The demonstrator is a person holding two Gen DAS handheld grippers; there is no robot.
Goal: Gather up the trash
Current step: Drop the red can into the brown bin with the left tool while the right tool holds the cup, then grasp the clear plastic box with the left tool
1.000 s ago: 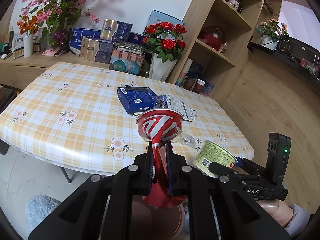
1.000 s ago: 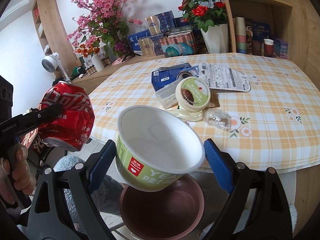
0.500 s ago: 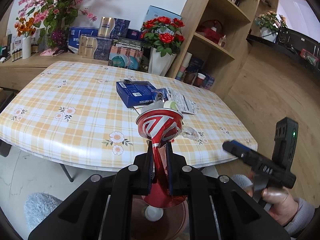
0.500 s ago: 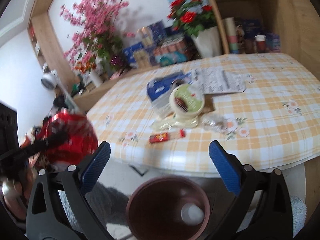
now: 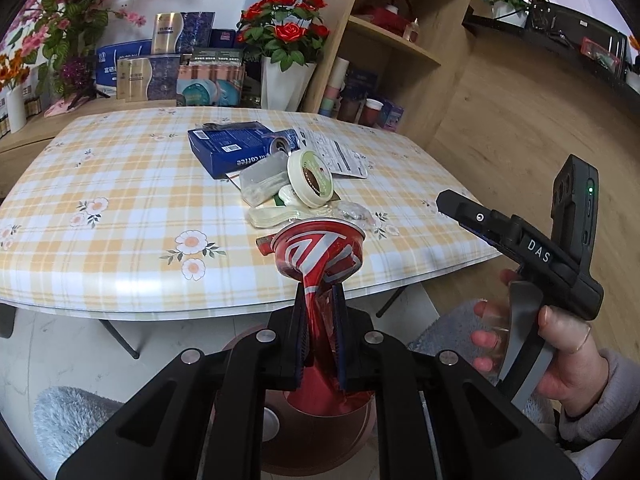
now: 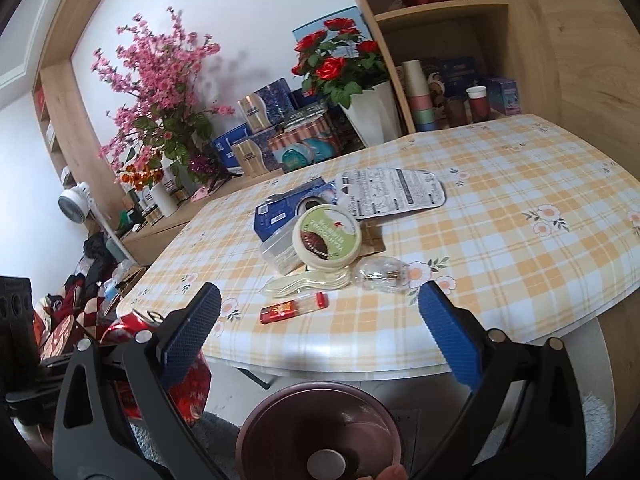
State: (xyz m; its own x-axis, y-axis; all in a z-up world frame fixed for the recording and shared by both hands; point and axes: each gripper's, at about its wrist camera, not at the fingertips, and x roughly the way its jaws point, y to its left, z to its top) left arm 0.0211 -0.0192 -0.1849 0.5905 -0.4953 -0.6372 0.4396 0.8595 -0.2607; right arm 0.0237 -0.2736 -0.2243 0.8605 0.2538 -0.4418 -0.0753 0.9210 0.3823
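My left gripper (image 5: pixel 318 300) is shut on a crushed red soda can (image 5: pixel 320 252), held over a brown trash bin (image 5: pixel 360 436) below the table edge. My right gripper (image 6: pixel 320 336) is open and empty above the same bin (image 6: pixel 320 432), which holds a white cup (image 6: pixel 326 462). Trash lies on the checked tablecloth: a green-lidded tub (image 6: pixel 326 236), a red wrapper (image 6: pixel 294 308), a clear plastic wrap (image 6: pixel 380 276), a blue box (image 6: pixel 280 214) and a printed sheet (image 6: pixel 392 194). The can also shows in the right wrist view (image 6: pixel 188 384).
The table (image 5: pixel 100 208) stands in front of a wooden shelf unit (image 5: pixel 392 40). Flower vases (image 6: pixel 368 116) and boxes (image 5: pixel 148 72) line the counter behind. A grey rug (image 5: pixel 68 420) lies on the floor beside the bin.
My right gripper opened and let the white noodle cup fall into the bin, then drew back. My left gripper moved the can closer over the bin.
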